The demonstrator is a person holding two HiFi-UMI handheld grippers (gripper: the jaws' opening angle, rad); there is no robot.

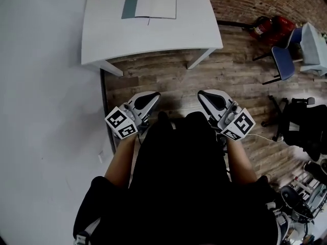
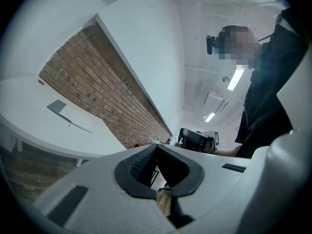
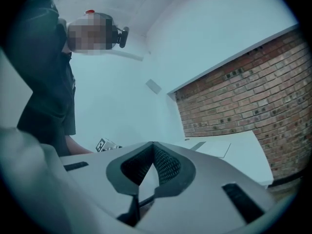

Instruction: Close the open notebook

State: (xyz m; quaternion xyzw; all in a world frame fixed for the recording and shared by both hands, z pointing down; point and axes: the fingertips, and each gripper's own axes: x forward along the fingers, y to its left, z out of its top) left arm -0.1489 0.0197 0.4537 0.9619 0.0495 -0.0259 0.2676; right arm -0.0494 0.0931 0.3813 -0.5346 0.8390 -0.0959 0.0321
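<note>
The open notebook (image 1: 149,5) lies flat on the far part of the white table (image 1: 153,37), with a grey-green cover flap on its left and a white page on its right. It also shows far off in the left gripper view, notebook (image 2: 61,108), and in the right gripper view, notebook (image 3: 214,148). My left gripper (image 1: 152,97) and right gripper (image 1: 206,96) hang side by side over the wooden floor, close to the person's body, well short of the table. Both point toward it. Each has its jaws shut, left gripper (image 2: 156,146), right gripper (image 3: 153,145), with nothing between them.
A white wall runs down the left and a brick wall stands behind the table. To the right are a blue chair (image 1: 284,61), a red object (image 1: 271,27) and a black office chair (image 1: 302,122). Wooden floor (image 1: 173,83) lies between me and the table's legs.
</note>
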